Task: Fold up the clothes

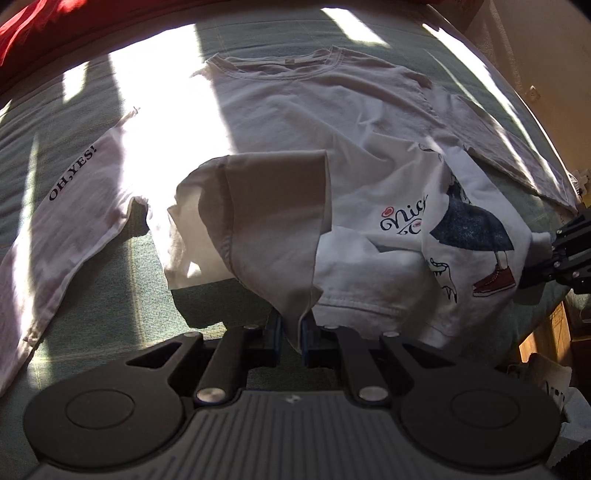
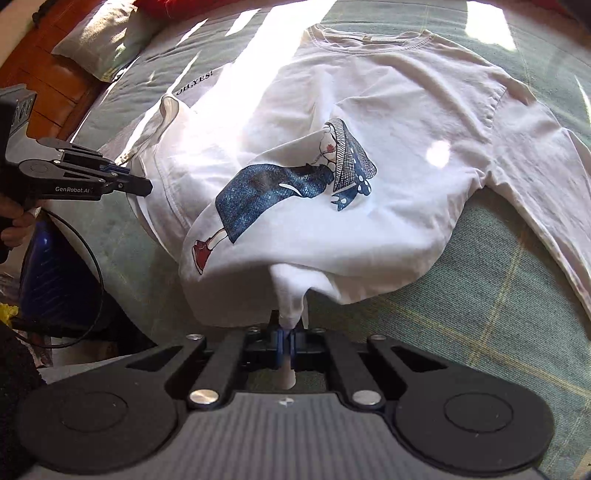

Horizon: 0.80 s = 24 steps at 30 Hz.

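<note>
While both tools pinch hem, left tool (image 1: 291, 332) and right tool (image 2: 287, 343) lift white T-shirt (image 2: 388, 122) off bed (image 2: 480, 295): light, limp, sags between grips; hem corners best hold.

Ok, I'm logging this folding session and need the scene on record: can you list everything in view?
White printed T-shirt: one, white with a blue-skirted figure print, spread on the bed, its near hem lifted by both grippers.
Second garment: one, white with black "OH, YES!" lettering, flat on the bed to the left.
Bed cover: one, green with faint check lines, under the clothes.
Pillow: one, pale green, far left corner.
Red fabric: one, red, at the far edge.
Wooden floor: brown, beside the bed.
Left gripper: black, shut on the shirt's hem.
Right gripper: black, shut on the hem.
Hand: one, holding the left gripper's handle.
</note>
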{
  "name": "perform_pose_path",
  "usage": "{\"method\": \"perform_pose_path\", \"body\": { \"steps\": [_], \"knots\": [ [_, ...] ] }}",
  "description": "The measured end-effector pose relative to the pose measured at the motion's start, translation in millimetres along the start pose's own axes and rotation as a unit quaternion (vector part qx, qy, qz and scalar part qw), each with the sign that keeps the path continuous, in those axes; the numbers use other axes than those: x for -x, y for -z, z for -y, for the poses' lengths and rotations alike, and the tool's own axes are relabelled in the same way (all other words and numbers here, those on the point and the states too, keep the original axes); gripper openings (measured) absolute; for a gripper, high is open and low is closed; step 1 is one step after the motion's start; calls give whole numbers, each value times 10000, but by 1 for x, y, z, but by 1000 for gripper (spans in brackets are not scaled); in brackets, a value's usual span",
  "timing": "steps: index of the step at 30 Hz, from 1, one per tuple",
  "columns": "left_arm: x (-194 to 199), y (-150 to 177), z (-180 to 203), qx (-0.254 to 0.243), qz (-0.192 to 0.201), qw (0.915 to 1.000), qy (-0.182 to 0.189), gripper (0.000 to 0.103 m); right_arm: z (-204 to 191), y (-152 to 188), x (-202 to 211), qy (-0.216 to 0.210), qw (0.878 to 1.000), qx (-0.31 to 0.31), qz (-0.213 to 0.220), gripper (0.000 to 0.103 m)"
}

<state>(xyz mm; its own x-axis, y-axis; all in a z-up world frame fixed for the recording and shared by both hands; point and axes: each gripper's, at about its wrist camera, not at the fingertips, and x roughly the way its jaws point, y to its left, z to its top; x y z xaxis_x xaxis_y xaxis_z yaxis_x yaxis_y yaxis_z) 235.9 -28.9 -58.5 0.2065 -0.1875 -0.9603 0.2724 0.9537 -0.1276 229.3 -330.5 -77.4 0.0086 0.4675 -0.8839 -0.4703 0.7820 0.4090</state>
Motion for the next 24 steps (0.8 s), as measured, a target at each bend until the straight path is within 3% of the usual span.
{"method": "perform_pose_path", "body": {
  "steps": [6,12,16,18,24],
  "knots": [
    [9,33,5,36,-373,9992,162,7,5,18,17,131,9977,-56,-661,3],
    [1,57,6,-12,-738,9970,218,7,19,27,4,459,9908,-127,-1270,3],
    [-6,67,10,-274,-857,9957,200,9,28,30,-8,599,9873,-242,-1455,3],
    [-10,71,11,-486,-1076,9927,255,16,29,29,-14,641,9851,-203,-1584,4],
    [-7,88,-2,-609,-1469,9873,10,13,25,27,-19,825,9802,-49,-1799,13]
  ]
}}
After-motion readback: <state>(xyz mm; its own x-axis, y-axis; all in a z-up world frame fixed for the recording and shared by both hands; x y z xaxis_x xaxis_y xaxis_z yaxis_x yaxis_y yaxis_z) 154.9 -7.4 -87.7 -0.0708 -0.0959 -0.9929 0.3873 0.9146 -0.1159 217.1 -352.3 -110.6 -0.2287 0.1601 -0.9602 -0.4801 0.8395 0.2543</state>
